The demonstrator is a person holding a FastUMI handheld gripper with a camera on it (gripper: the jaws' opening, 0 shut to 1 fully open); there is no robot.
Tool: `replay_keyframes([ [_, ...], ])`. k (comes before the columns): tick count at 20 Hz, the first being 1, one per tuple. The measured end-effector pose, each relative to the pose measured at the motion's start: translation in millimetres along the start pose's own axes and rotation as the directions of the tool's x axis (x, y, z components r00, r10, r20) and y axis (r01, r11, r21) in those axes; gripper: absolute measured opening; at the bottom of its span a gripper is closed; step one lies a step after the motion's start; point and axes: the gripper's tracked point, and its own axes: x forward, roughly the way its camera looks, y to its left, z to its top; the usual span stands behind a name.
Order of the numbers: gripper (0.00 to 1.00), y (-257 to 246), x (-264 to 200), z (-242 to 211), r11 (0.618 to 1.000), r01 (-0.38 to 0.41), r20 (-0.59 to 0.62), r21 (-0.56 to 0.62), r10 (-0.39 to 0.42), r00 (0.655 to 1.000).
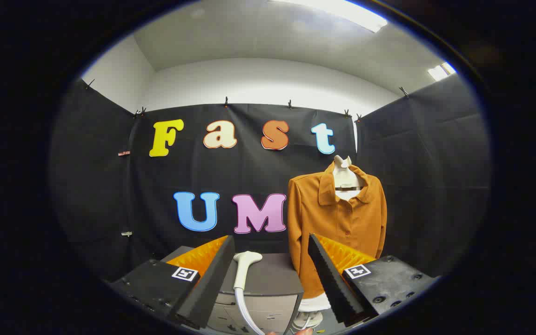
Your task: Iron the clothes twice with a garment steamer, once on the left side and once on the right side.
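Fingers [271, 279] spread apart, gripping nothing. Steamer [244, 270] lies between them on a grey cabinet [272, 279], long axis running away from the fingers, head at the far end, hose [244, 311] trailing back. Shirt [338, 218] hangs upright beyond the right finger.

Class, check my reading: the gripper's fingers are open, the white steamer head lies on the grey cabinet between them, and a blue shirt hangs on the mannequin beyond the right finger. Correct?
One error: the shirt is orange-brown, not blue, as the gripper view shows. The rest holds: the gripper is open, and the steamer head lies on the grey cabinet between its fingers.
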Motion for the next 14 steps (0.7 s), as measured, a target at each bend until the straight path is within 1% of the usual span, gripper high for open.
replay_keyframes([
  [3,0.98,3,1,1,1.0,0.006,-0.002,-0.01,-0.006,1.0],
  [8,0.98,17,-1,7,1.0,-0.009,0.017,-0.026,0.009,1.0],
  [14,0.97,20,0,2,1.0,0.004,-0.005,-0.018,-0.004,1.0],
])
